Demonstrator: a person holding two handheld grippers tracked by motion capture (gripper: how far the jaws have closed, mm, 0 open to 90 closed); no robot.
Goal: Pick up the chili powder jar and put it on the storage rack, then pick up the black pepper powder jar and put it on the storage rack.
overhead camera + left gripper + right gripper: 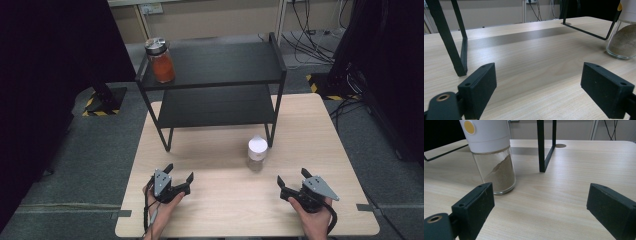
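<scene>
1. Pale wood table [215, 200] stands on grey floor, with a black rack [215, 85] at its far end.
2. Near the rack's front right leg stands a white-capped jar [257, 152] of brown powder.
3. On the rack's top left corner sits a red jar [161, 61].
4. Left gripper [179, 176], held low near the table's front edge and well short of the rack, has jaws spread and empty.
5. Right gripper [292, 179], level with it and nearer the white-capped jar, is likewise spread, holding nothing.

Left tool [179, 178]: black body, grey three-cornered plate on top with small dark screw holes, black cable trailing back along the forearm.
Right tool [292, 181]: same black build, grey plate, black cable looping by the wrist.
Jaw pads: blocky matte black, two small screw holes each (a brass-ringed hole sits beside one).
Forearms: bare, no sleeves visible.
</scene>
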